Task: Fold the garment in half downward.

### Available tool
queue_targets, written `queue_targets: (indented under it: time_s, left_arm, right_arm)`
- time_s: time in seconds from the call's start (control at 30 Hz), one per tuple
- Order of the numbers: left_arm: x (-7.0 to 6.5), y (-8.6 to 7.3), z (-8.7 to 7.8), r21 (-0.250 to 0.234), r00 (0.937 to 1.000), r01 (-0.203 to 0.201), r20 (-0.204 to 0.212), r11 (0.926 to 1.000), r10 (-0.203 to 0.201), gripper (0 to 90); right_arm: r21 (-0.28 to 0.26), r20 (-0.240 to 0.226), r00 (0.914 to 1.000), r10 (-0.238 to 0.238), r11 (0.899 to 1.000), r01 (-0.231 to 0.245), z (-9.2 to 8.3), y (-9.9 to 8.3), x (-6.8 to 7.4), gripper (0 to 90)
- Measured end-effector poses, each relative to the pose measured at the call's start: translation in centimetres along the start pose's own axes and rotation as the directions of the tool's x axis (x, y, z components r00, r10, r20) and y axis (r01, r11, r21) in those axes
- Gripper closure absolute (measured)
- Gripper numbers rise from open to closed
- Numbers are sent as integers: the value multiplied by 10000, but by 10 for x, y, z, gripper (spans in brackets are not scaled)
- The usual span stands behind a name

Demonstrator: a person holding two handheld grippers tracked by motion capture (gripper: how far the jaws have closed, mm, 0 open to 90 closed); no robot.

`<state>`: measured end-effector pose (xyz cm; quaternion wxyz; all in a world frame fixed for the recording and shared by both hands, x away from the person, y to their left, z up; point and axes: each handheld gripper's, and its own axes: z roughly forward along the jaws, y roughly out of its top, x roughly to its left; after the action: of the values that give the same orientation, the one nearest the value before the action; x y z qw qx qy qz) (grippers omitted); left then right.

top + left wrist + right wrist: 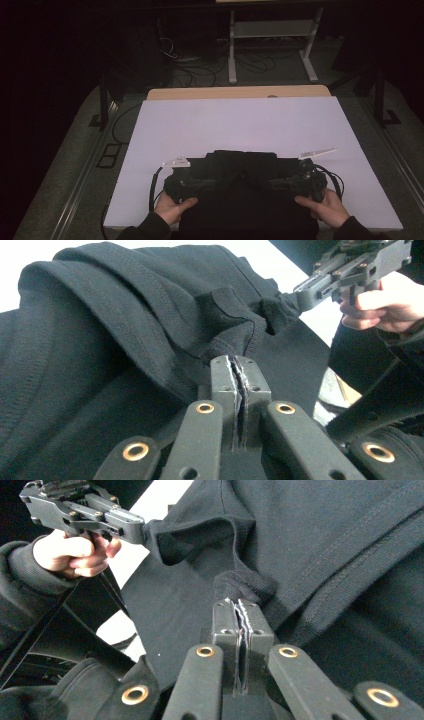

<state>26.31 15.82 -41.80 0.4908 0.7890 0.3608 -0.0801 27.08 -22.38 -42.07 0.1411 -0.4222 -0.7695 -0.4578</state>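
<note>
Black garment (245, 195) lies at the near edge of the white table (240, 125), partly folded. Left gripper (240, 367) is clamped tight on a fold of cloth; right gripper (241, 611) likewise, each pinching only a small bunch at the jaw tips. Risk: thin bite may slip if the hands pull apart or lift unevenly, dropping one side and skewing the fold.

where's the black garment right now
The black garment lies at the near middle edge of the white table in the high view, pinched between the left gripper and right gripper.
</note>
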Motion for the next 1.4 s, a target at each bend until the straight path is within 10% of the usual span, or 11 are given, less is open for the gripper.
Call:
queue_targets:
  time_s: [1.4]
  left_arm:
    - [-24,-26,0,2396,9901,-725,1346,9682,408,864]
  right_arm:
    - [1819,-754,9965,358,9831,-216,0,-40,22,851]
